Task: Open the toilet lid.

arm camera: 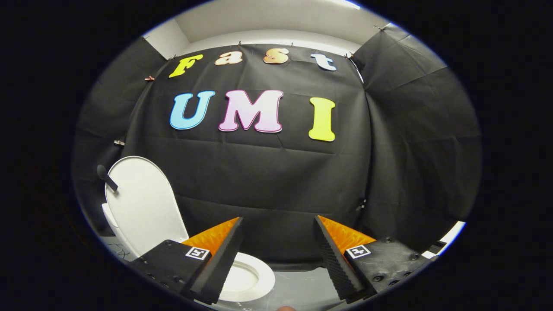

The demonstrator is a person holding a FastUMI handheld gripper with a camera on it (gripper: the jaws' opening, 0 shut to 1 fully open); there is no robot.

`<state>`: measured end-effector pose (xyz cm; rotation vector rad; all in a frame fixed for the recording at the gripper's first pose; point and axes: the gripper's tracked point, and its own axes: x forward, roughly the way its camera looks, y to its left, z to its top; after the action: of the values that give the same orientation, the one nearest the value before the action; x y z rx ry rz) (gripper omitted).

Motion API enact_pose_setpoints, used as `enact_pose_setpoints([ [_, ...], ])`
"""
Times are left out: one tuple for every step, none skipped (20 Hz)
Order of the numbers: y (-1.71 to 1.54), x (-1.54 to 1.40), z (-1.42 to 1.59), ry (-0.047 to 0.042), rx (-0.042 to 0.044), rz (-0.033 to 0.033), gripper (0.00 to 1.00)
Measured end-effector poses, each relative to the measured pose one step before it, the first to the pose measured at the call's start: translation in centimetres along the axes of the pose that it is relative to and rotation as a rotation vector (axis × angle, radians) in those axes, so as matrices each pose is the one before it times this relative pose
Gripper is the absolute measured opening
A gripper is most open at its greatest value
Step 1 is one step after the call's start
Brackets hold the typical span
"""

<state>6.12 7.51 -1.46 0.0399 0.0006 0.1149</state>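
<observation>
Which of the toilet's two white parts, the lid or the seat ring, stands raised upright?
The lid: it stands up, a plain oval with a dark handle, beyond the left finger. The seat ring lies flat below, just past the open gripper, which holds nothing.

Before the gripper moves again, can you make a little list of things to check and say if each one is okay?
1. Toilet lid is up: ok, it stands raised behind the bowl.
2. Toilet bowl uncovered: ok, the seat ring shows.
3. Gripper let go: ok, fingers spread apart with nothing between them.
4. Fingers off the lid: ok, the lid sits beyond the left finger, apart.
5. Lid will stay up by itself: cannot tell.
</observation>
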Motion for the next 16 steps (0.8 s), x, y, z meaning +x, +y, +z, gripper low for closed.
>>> enact_pose_setpoints([
  [0.221,-0.072,0.088,0.00181,0.00120,0.00411,0.99],
  [0.030,0.031,-0.223,0.00239,-0.00338,0.00236,0.99],
  [0.029,-0.027,-0.119,0.00148,-0.00556,0.00073,0.98],
  [-0.002,0.065,0.012,0.00037,-0.00323,0.00136,0.98],
  [0.035,-0.126,0.087,-0.00172,-0.00059,0.00200,0.98],
  [-0.143,0.105,0.068,-0.00228,-0.00031,-0.00185,0.98],
  [-0.068,-0.007,0.062,-0.00060,0.00223,-0.00169,0.99],
  [-0.044,0.044,-0.099,0.00161,0.00277,0.00004,0.99],
  [-0.068,0.020,-0.117,0.00438,0.00120,-0.00240,0.98],
  [-0.191,0.056,-0.130,0.00132,0.00084,-0.00289,0.99],
  [-0.151,-0.010,-0.050,0.00164,-0.00011,-0.00238,0.99],
  [-0.191,0.014,-0.109,0.00317,-0.00060,-0.00513,0.99],
  [-0.157,-0.024,-0.038,0.00277,0.00204,-0.00279,0.99],
  [-0.041,0.021,-0.092,0.00457,0.00195,-0.00025,0.98],
  [0.074,-0.035,-0.124,0.00433,0.00263,0.00176,0.98],
  [0.186,-0.032,-0.111,0.00545,0.00372,0.00735,0.98],
])
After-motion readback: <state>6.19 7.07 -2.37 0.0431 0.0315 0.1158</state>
